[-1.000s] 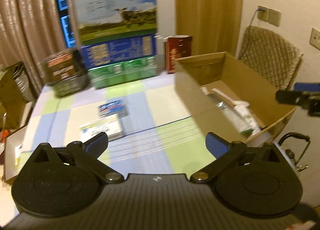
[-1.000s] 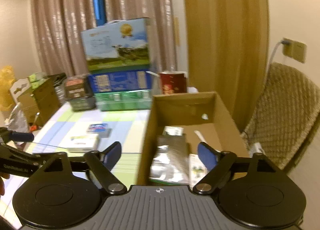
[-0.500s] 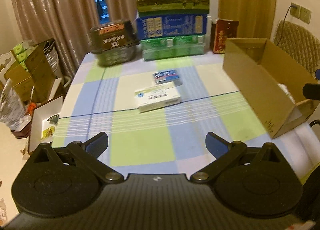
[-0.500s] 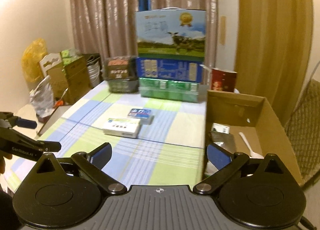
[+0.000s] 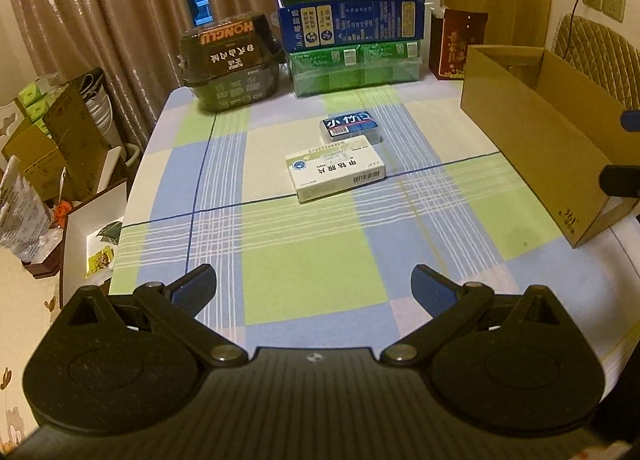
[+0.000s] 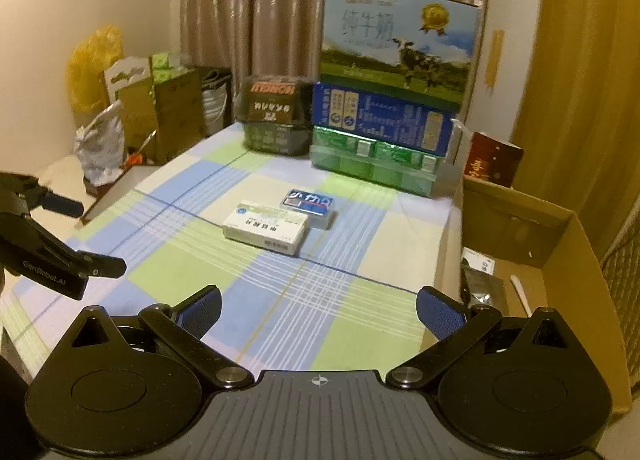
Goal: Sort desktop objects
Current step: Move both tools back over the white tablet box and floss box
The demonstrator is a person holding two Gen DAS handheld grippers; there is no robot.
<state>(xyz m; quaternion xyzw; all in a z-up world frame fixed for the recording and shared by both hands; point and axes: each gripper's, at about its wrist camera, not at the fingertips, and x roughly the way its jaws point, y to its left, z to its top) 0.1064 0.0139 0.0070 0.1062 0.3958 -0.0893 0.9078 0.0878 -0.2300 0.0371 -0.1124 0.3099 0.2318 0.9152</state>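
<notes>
A white medicine box (image 5: 335, 167) (image 6: 265, 226) lies mid-table on the checked cloth, and a small blue packet (image 5: 350, 127) (image 6: 311, 206) touches its far side. An open cardboard box (image 5: 536, 132) (image 6: 560, 256) stands at the table's right edge with a foil pouch (image 6: 482, 290) and a white spoon (image 6: 520, 294) inside. My left gripper (image 5: 314, 286) is open and empty over the near cloth, well short of both packs. My right gripper (image 6: 318, 310) is wide open and empty, above the table beside the cardboard box. The left gripper (image 6: 76, 236) also shows at the left edge of the right wrist view.
Stacked at the table's far edge are a milk carton (image 6: 396, 44), a blue box (image 5: 352, 22) and green cartons (image 5: 354, 66). A dark food tub (image 5: 230, 60) sits to their left, a red box (image 5: 458, 44) to their right. Bags and boxes (image 5: 52, 132) crowd the floor at left.
Both views have swung left from the cardboard box to the middle of the table, and sunk a little. The right gripper's jaws have spread wider. The two packs now lie ahead of both grippers.
</notes>
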